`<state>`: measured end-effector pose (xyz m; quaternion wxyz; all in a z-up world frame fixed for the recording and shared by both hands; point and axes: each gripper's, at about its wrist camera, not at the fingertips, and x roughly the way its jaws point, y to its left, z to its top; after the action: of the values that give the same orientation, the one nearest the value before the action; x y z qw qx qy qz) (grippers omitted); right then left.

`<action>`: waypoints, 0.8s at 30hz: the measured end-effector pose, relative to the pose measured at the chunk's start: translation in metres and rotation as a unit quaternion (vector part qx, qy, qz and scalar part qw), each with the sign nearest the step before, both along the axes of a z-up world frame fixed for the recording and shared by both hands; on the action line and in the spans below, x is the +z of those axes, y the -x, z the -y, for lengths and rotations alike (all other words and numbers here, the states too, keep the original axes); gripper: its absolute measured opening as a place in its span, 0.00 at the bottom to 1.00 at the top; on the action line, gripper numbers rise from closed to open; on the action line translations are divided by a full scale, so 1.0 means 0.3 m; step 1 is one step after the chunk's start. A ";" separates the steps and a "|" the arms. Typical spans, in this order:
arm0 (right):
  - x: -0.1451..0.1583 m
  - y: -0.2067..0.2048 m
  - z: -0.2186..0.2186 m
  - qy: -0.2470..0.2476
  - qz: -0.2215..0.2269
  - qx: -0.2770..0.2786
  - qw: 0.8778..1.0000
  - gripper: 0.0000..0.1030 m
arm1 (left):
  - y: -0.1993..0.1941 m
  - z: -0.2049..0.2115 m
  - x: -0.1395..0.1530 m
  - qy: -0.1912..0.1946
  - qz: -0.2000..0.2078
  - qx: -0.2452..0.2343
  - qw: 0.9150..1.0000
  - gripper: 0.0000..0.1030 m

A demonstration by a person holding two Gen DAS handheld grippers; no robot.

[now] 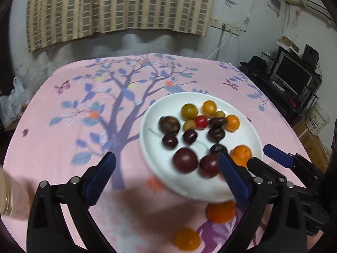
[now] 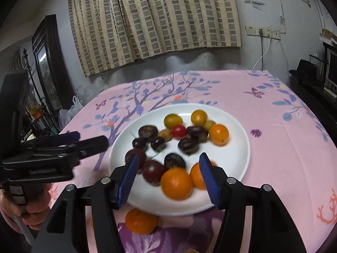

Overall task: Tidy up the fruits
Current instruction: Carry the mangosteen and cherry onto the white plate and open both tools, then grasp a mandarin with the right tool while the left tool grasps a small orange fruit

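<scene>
A white plate (image 1: 147, 130) (image 2: 238, 147) on the pink cloth holds several fruits: dark plums (image 1: 185, 160), yellow and orange small fruits (image 1: 209, 108), a red cherry tomato (image 2: 178, 131) and two oranges (image 2: 176, 183). An orange (image 1: 220, 212) (image 2: 141, 221) and a smaller orange fruit (image 1: 187, 239) lie on the cloth in front of the plate. My left gripper (image 1: 168, 179) is open and empty over the plate's near left edge. My right gripper (image 2: 168, 181) is open, its fingers either side of the front orange on the plate, not touching it. It also shows in the left wrist view (image 1: 280, 158).
The table with pink tree-print cloth (image 1: 84, 126) stands by a wall with a checked curtain (image 1: 118, 6). A monitor shelf (image 1: 292, 78) stands to the right, plastic bags (image 1: 14, 99) to the left. My left gripper shows in the right wrist view (image 2: 84, 141).
</scene>
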<state>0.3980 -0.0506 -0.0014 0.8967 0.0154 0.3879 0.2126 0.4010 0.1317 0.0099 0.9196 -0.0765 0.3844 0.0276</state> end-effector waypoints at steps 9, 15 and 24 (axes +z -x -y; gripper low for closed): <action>-0.105 0.132 -0.053 0.023 -0.071 0.024 0.997 0.62 | 0.247 -0.138 -0.186 0.059 -0.074 0.092 0.991 0.95; -0.136 0.152 -0.092 0.050 -0.071 0.041 0.995 0.62 | 0.314 -0.151 -0.194 0.039 -0.063 0.108 0.991 0.95; -0.176 0.138 -0.115 0.058 -0.081 0.049 0.994 0.59 | 0.321 -0.112 -0.175 0.013 -0.059 0.088 0.994 0.95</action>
<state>0.3566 -0.0160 -0.0541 0.8501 -0.0382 0.4714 0.2317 0.3048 0.1654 -0.0426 0.8881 -0.1200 0.4305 0.1077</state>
